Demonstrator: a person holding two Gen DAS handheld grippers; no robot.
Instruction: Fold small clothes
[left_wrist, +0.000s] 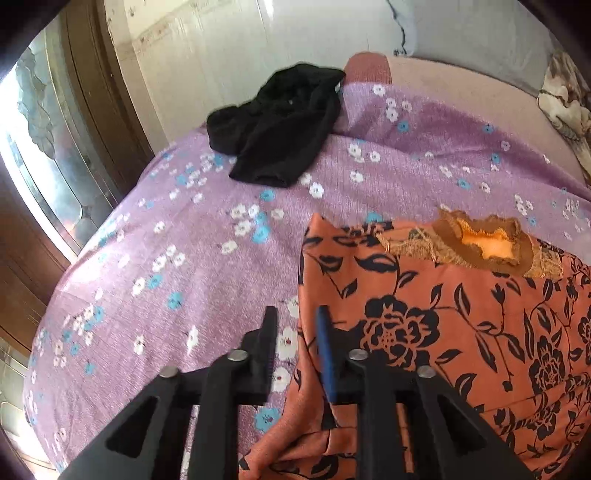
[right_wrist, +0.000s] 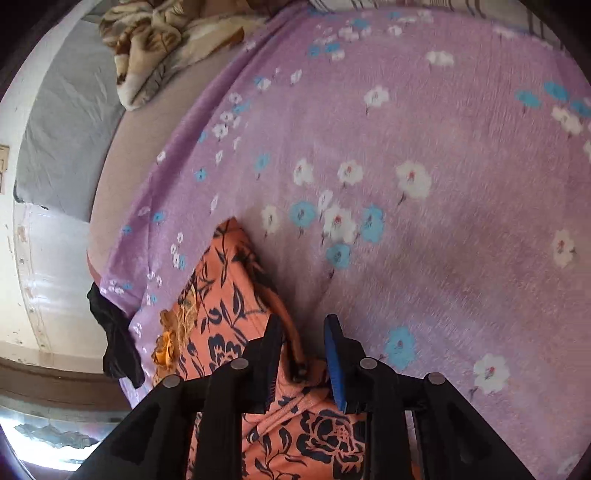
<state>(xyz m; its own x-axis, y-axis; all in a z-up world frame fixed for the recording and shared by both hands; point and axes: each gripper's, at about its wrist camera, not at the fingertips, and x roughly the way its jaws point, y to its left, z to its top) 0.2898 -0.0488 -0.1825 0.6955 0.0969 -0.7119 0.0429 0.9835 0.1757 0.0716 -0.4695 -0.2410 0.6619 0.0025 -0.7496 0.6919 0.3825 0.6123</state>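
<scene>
An orange garment with black flowers (left_wrist: 443, 332) lies flat on the purple flowered bedsheet (left_wrist: 166, 277), its gold embroidered neckline (left_wrist: 480, 243) facing up. My left gripper (left_wrist: 296, 317) hangs over the garment's left edge with its jaws apart; the cloth edge lies under them and the pads do not press it. In the right wrist view the same garment (right_wrist: 229, 288) runs under my right gripper (right_wrist: 303, 325), also open, with a raised fold of orange cloth loose between the fingers. A crumpled black garment (left_wrist: 280, 125) lies at the far side of the bed, also visible as the black garment (right_wrist: 118, 343).
A brown patterned blanket (right_wrist: 155, 48) is heaped at the bed's far corner, beside a grey pillow (right_wrist: 66, 129). A wooden door frame with glass (left_wrist: 74, 140) and a pale wall (left_wrist: 221, 55) border the bed. Bare purple sheet (right_wrist: 443, 221) spreads to the right.
</scene>
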